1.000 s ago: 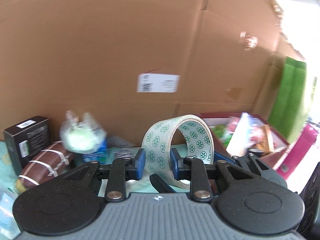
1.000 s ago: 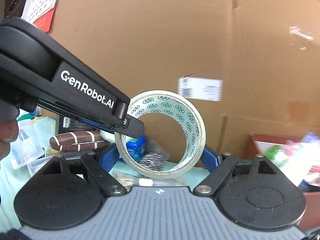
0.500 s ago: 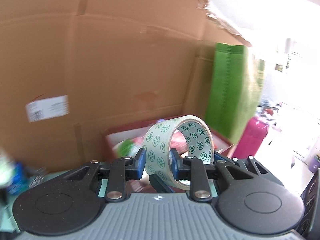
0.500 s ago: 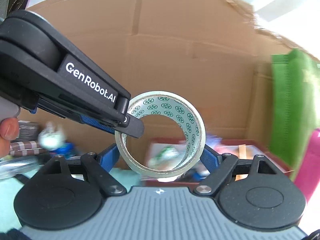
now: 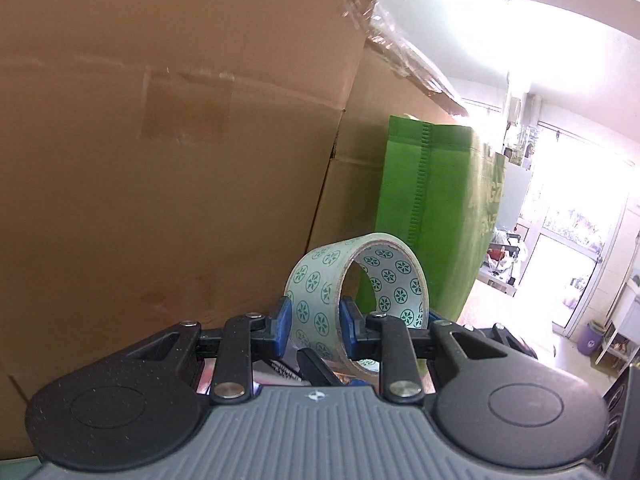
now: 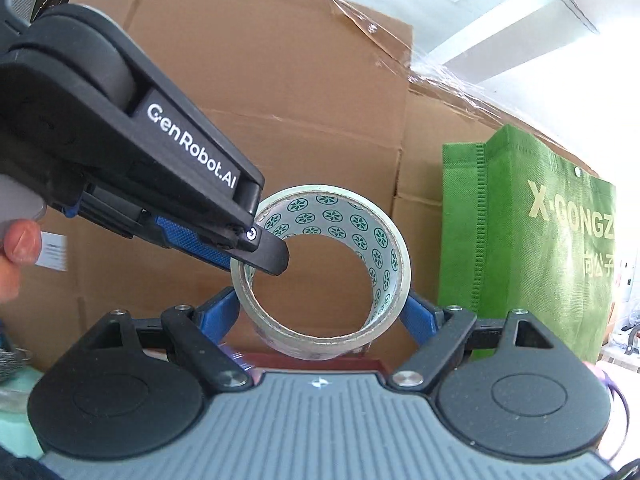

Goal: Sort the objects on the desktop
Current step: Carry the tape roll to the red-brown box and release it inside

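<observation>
Green-flowered packing tape, a pale roll (image 5: 356,292), is sitting in both of my hand-held grippers at once, held up in the air. My left hand-held gripper (image 5: 314,322) is pinching the roll's wall, one blue pad outside and one inside the ring, jaws nearly closed on that thin band. From the right wrist view, the same roll (image 6: 324,276) is facing me open-ended, and my right hand-held gripper (image 6: 320,312) is standing wide, its blue fingers (image 6: 220,312) pressing the roll's outer sides left and right, so it is gripping across the full width. The left tool is reaching in from the upper left there, its black tip poking into the ring. Behind the tape, a big brown cardboard box (image 6: 248,120) is filling the background, and a green fabric bag (image 6: 532,240) with pale lettering is standing to its right. Below the roll, a dark red edge (image 6: 320,360) is peeking out; what it belongs to I cannot tell.
</observation>
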